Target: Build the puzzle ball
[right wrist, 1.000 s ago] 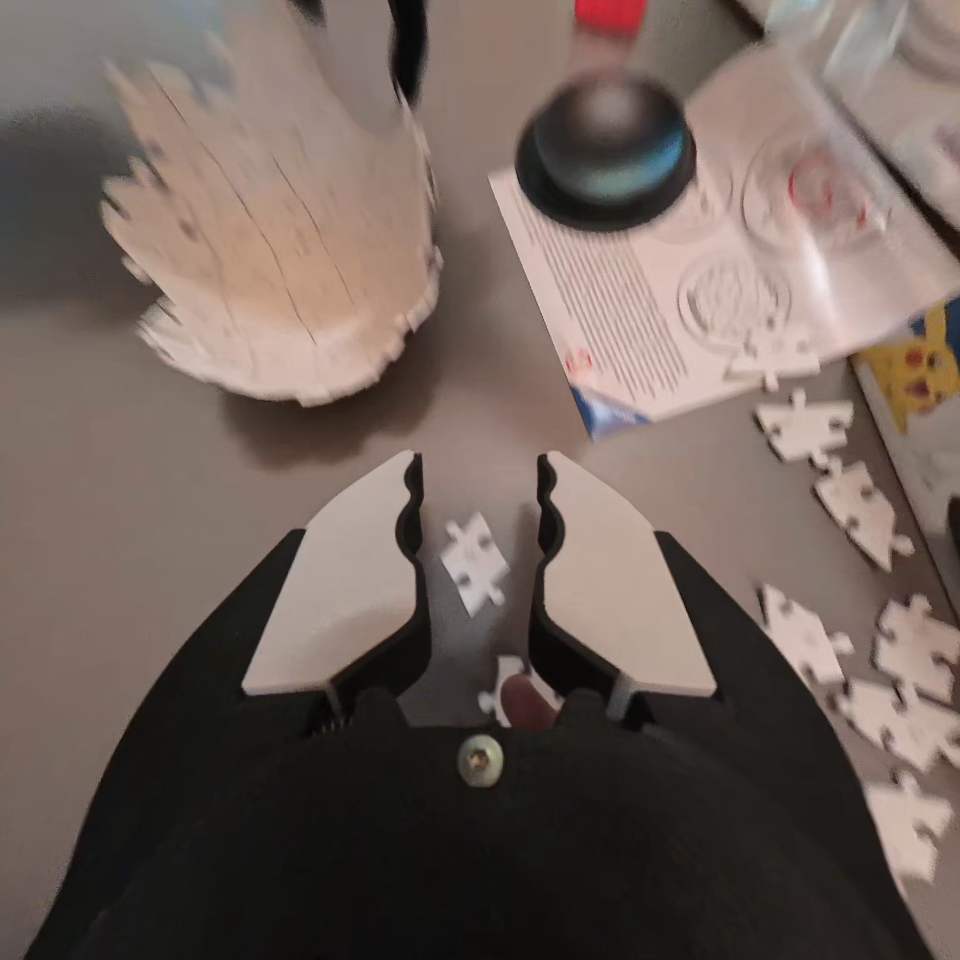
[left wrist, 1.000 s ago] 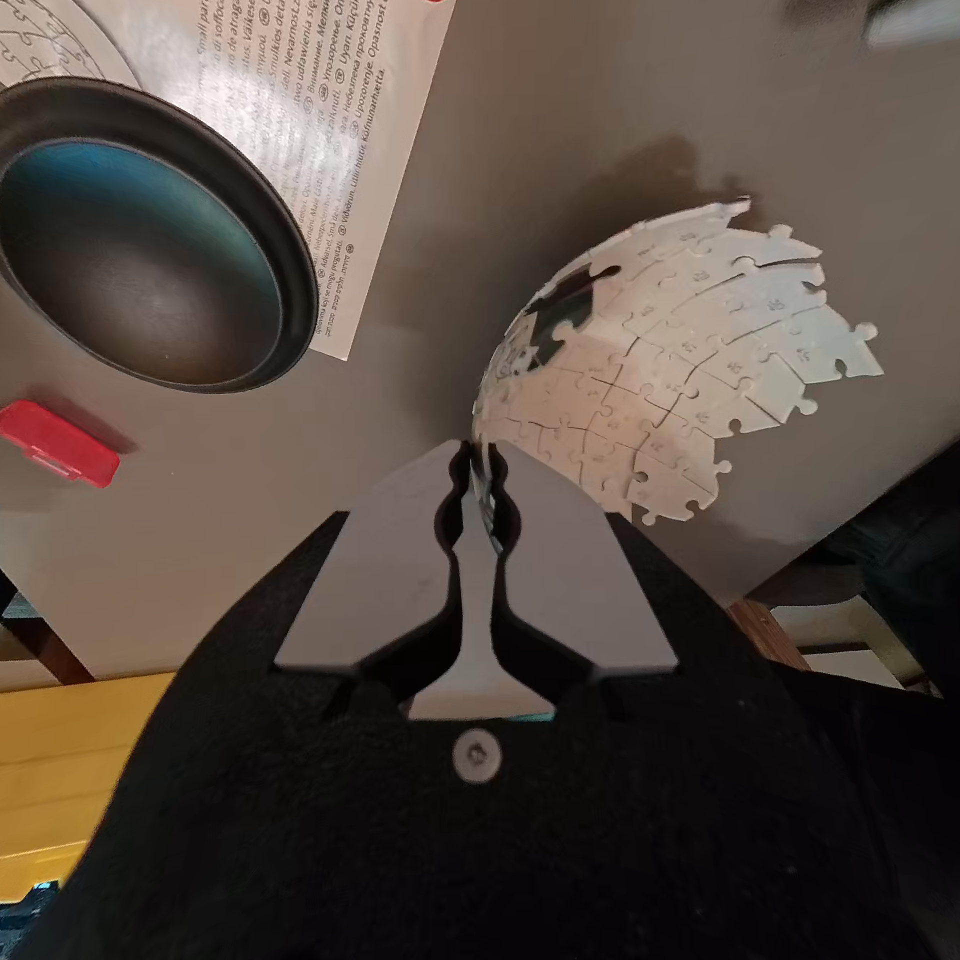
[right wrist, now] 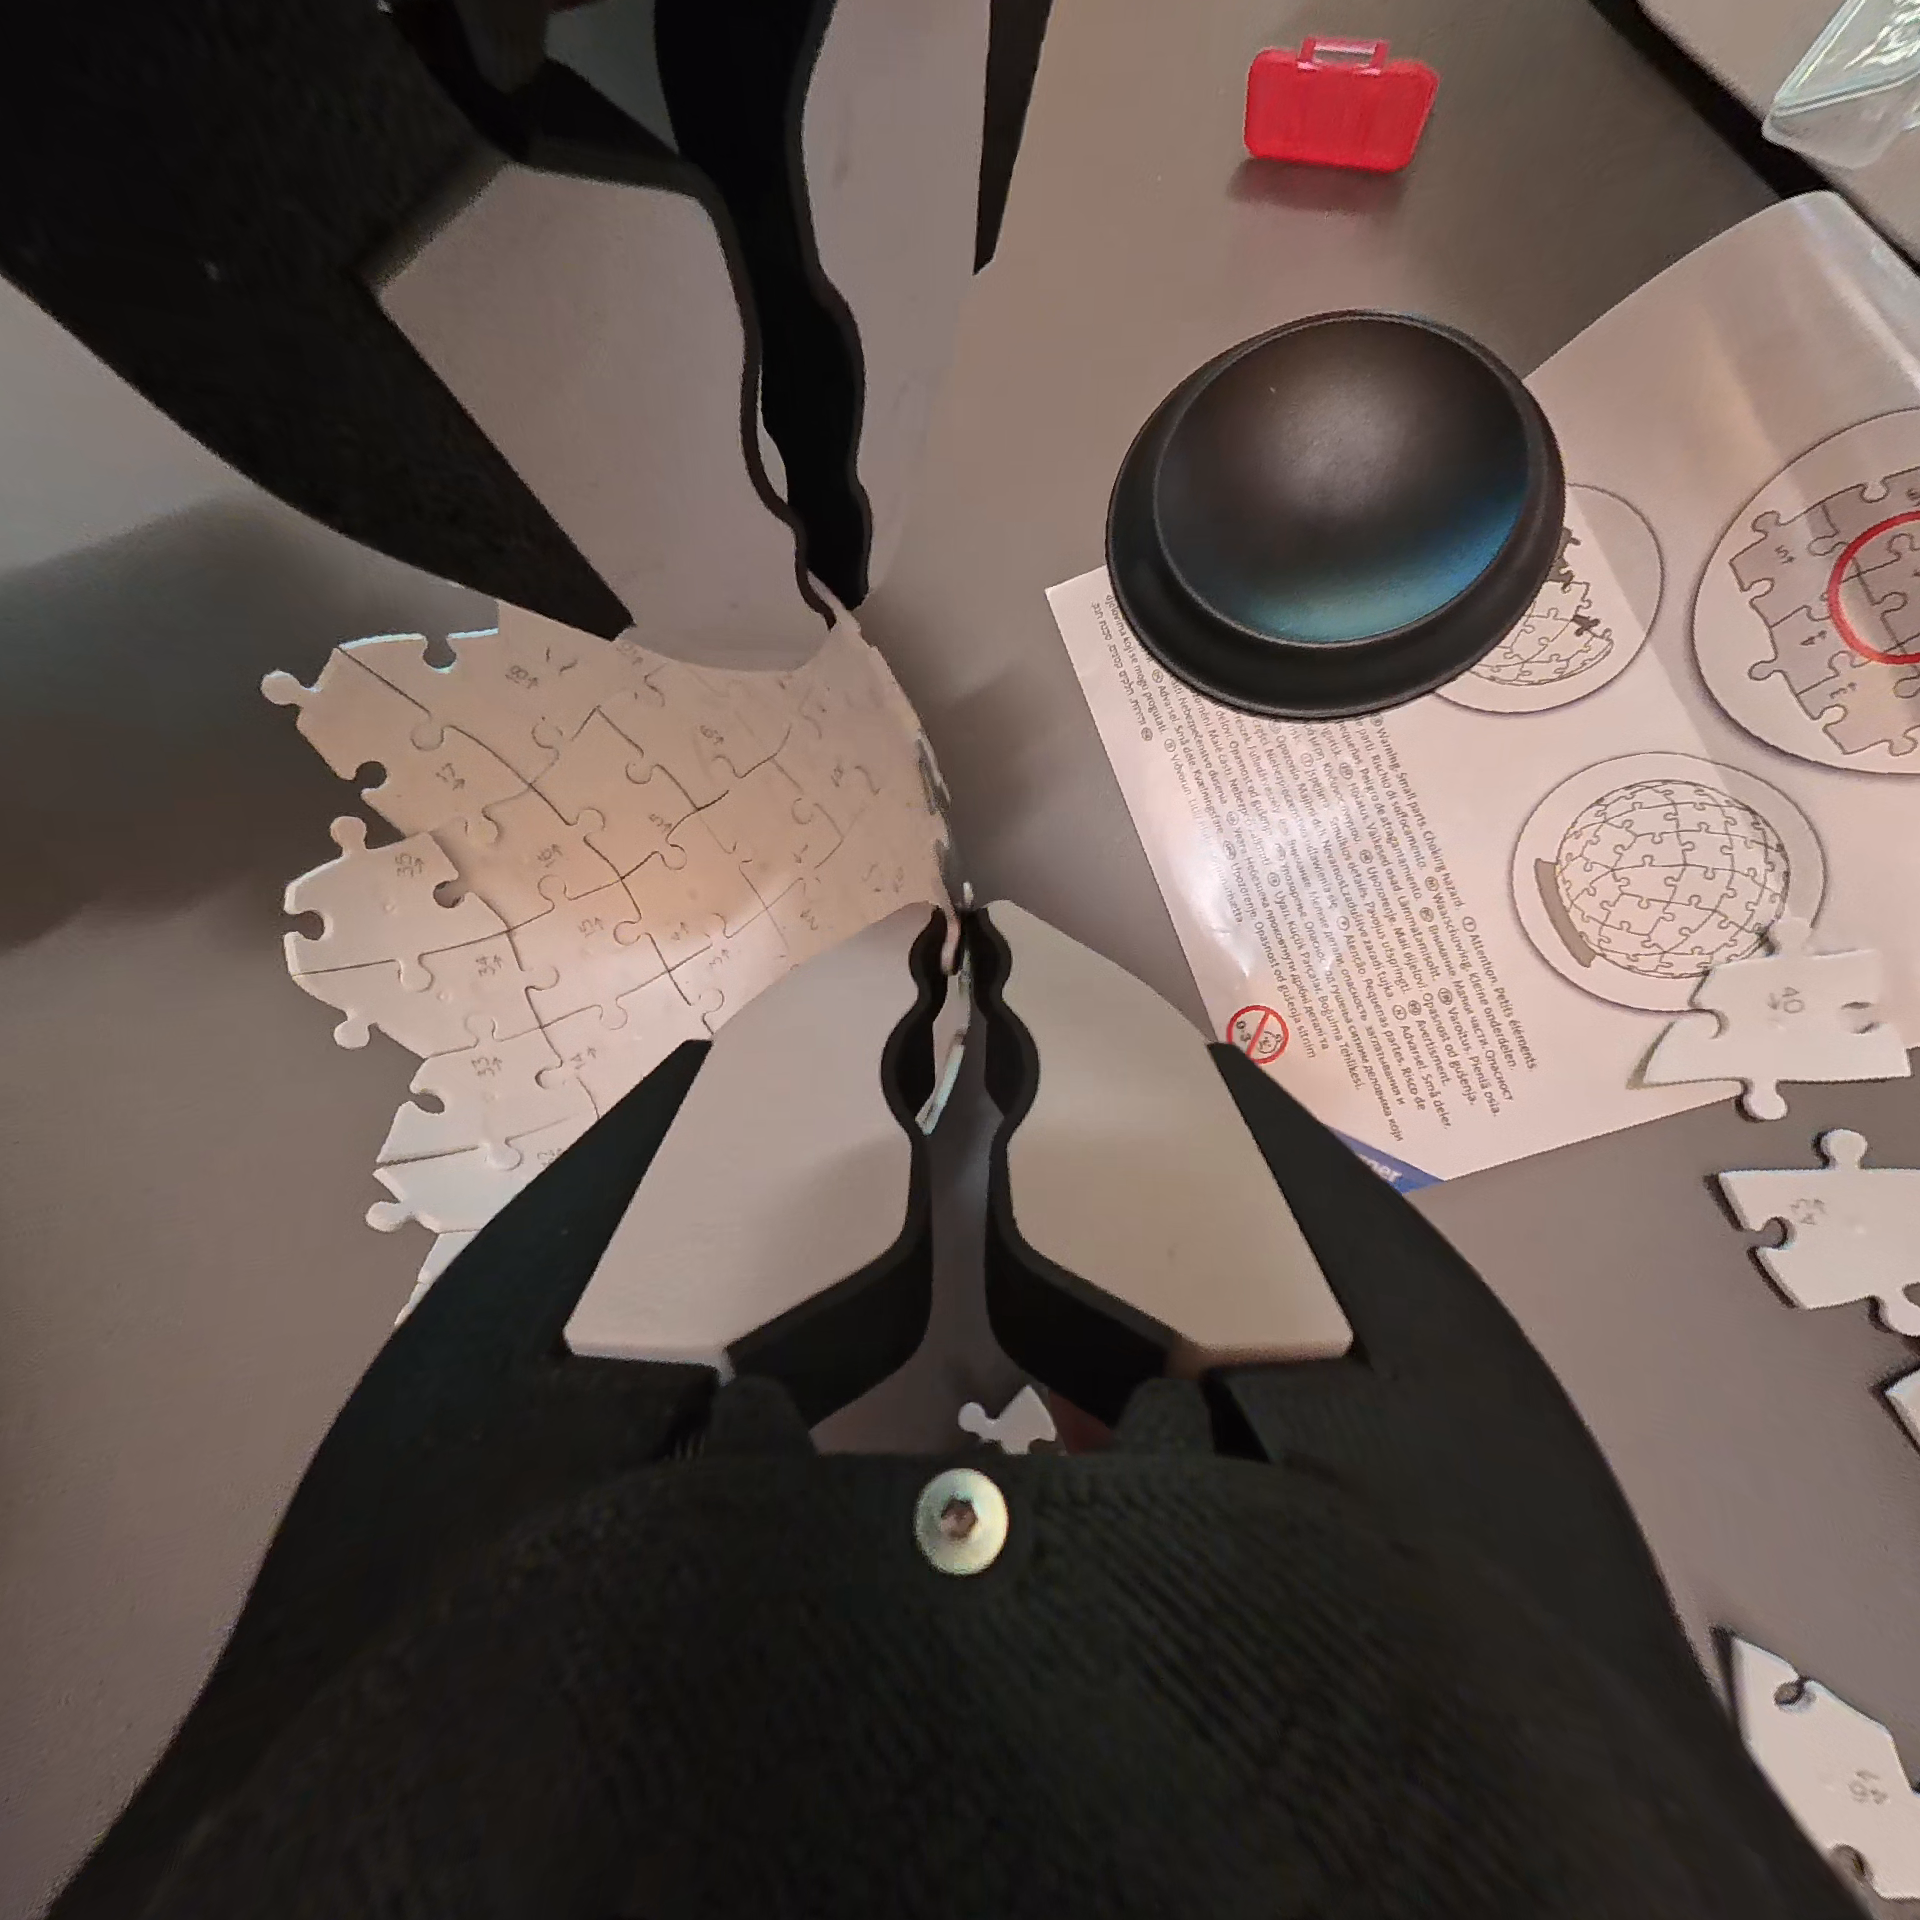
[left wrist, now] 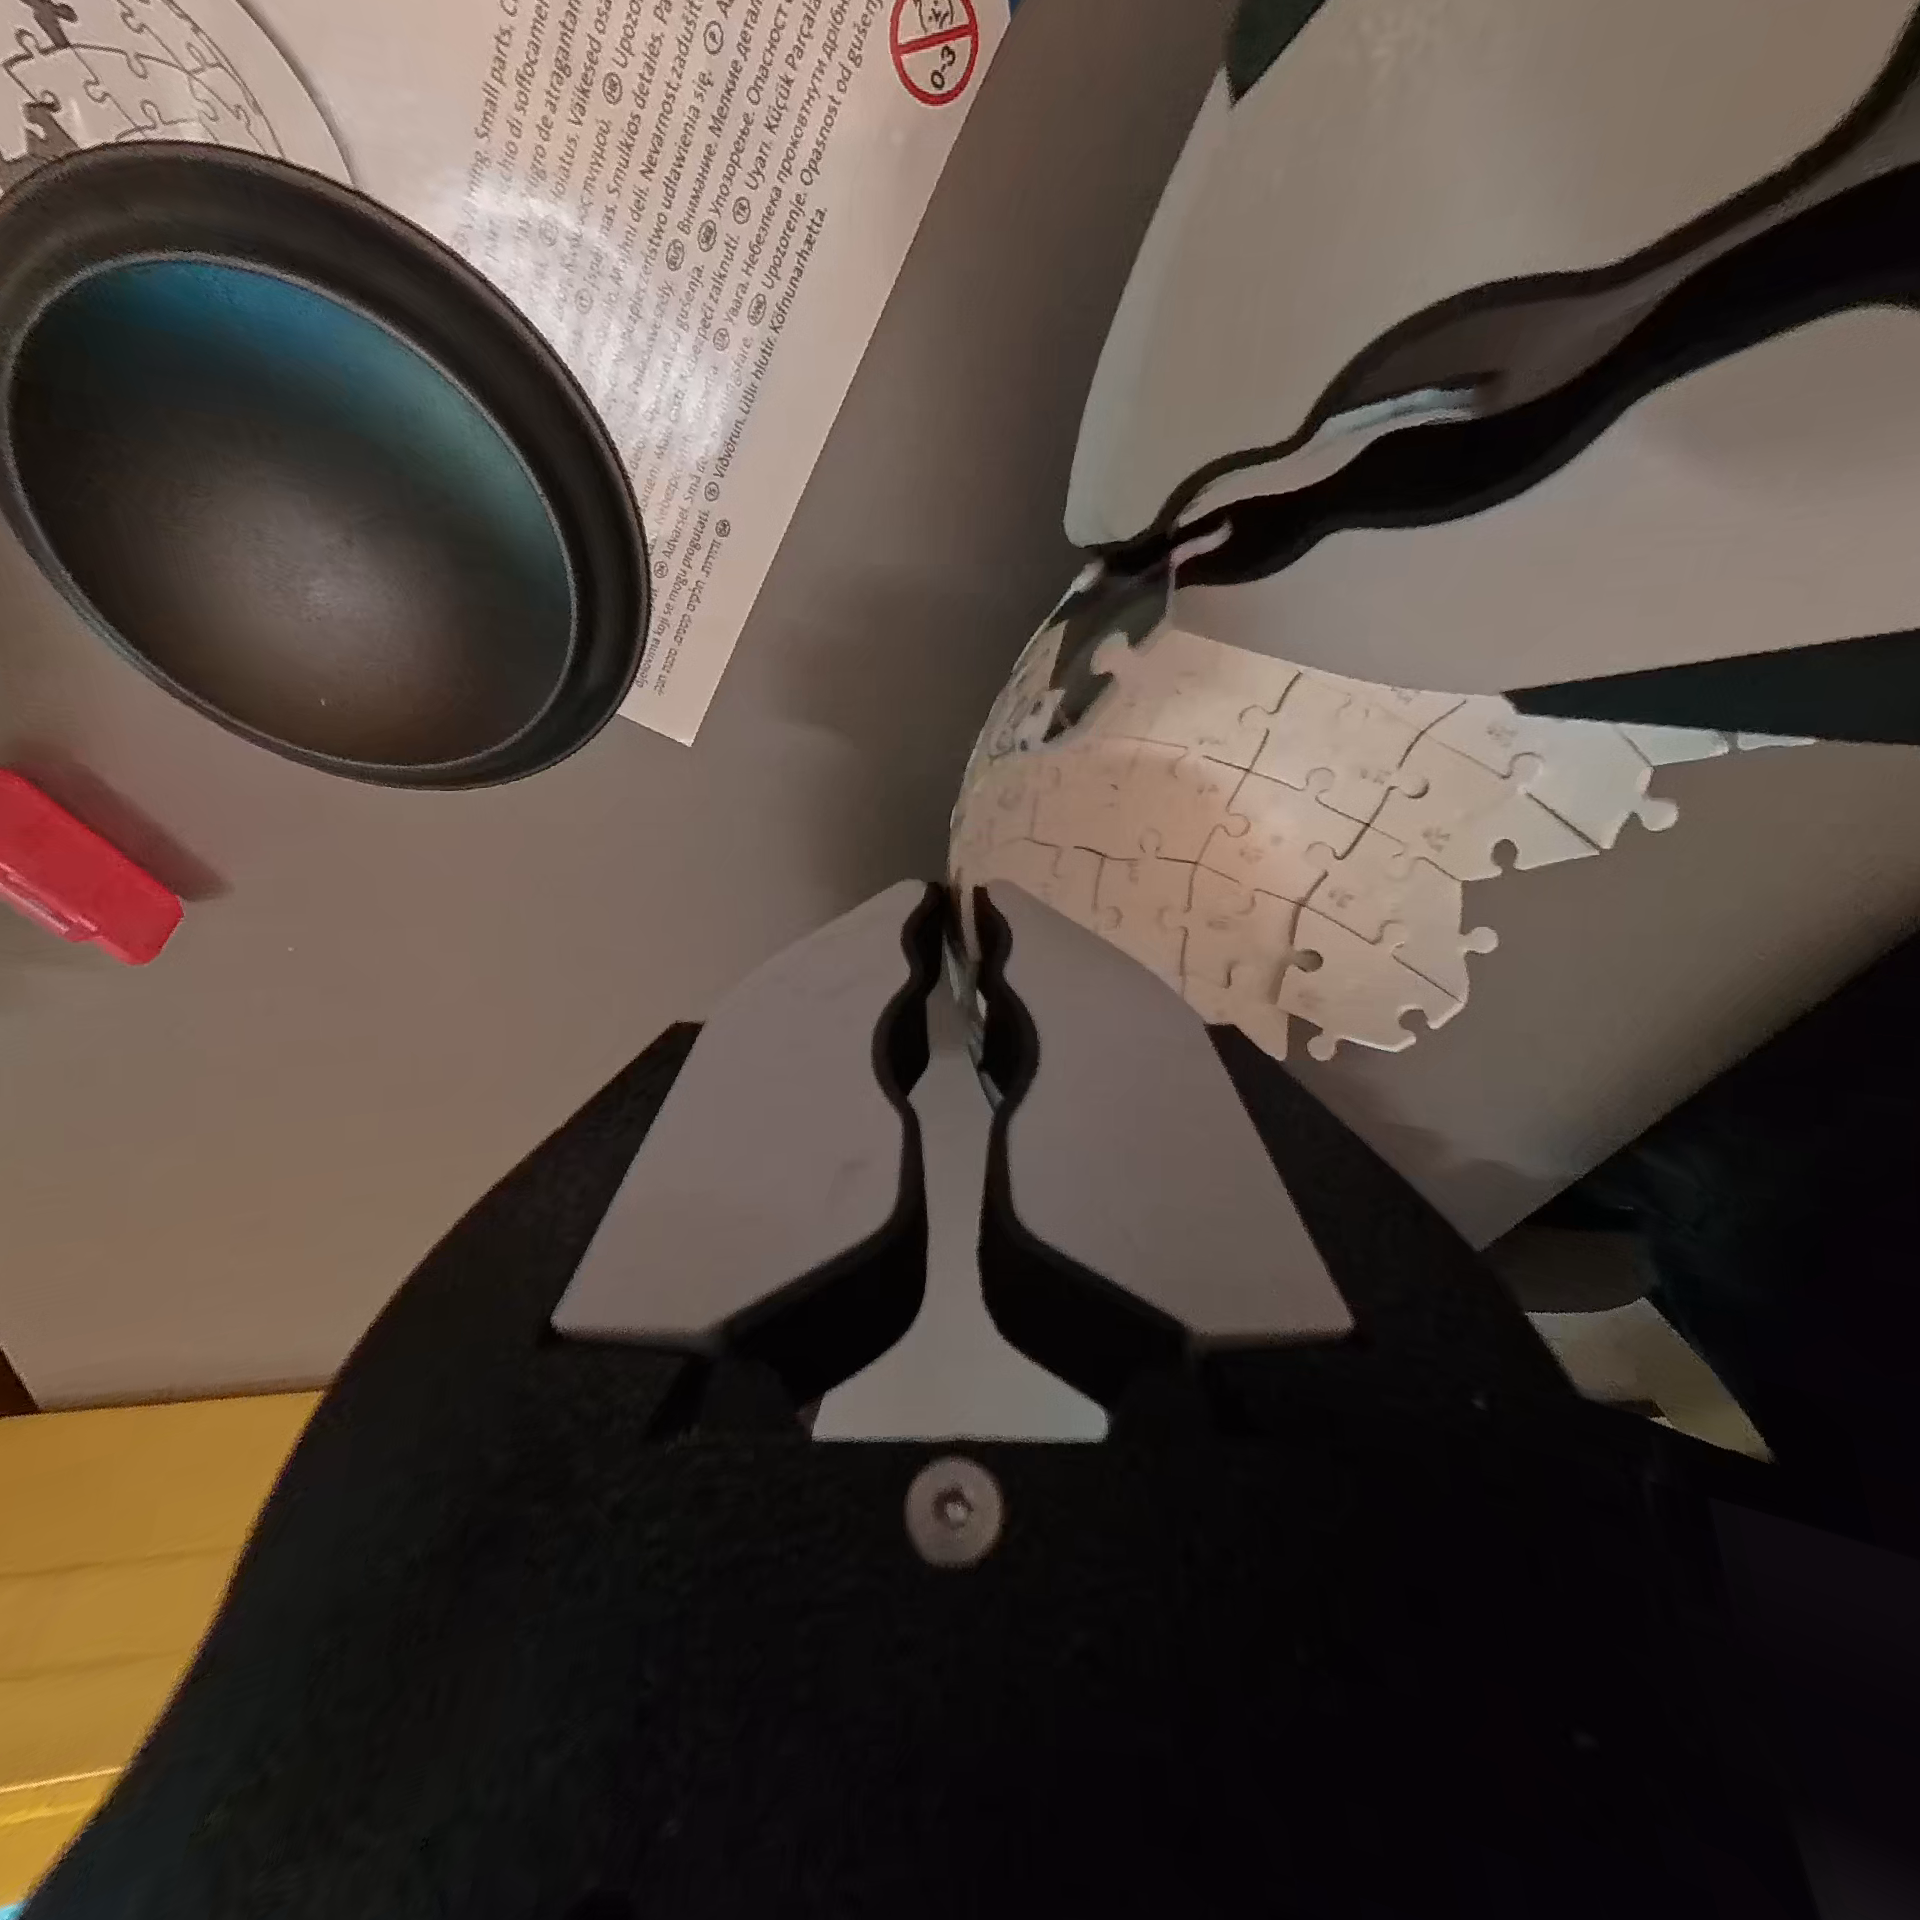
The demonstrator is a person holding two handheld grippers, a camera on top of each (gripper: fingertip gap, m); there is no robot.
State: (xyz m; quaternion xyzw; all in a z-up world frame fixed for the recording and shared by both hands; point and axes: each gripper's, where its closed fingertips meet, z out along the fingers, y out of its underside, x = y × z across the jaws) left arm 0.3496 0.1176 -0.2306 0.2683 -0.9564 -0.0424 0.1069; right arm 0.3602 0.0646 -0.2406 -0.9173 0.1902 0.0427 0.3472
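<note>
The partly built puzzle ball (left wrist: 1247,821) is a curved white shell of joined pieces, held above the grey table. My left gripper (left wrist: 961,914) is shut on the shell's rim. It also shows at the top of the right wrist view (right wrist: 831,592). My right gripper (right wrist: 961,925) is shut on a thin puzzle piece (right wrist: 940,1049) seen edge-on, its tips against the rim of the shell (right wrist: 623,831). In the left wrist view the right gripper (left wrist: 1153,551) meets the rim by a dark puzzle-shaped patch (left wrist: 1096,629).
A black dome stand (right wrist: 1340,520) sits on a printed instruction sheet (right wrist: 1455,883). A red box (right wrist: 1340,99) lies beyond it. Loose white pieces (right wrist: 1787,1018) lie at the right on the table (right wrist: 156,1351). A yellow box (left wrist: 156,1558) is below the table edge. Spacing between my two grippers at the tips: around 6 cm.
My right gripper was open over a loose piece on the table; it has shut and moved up to the shell's rim. My left gripper still holds the shell.
</note>
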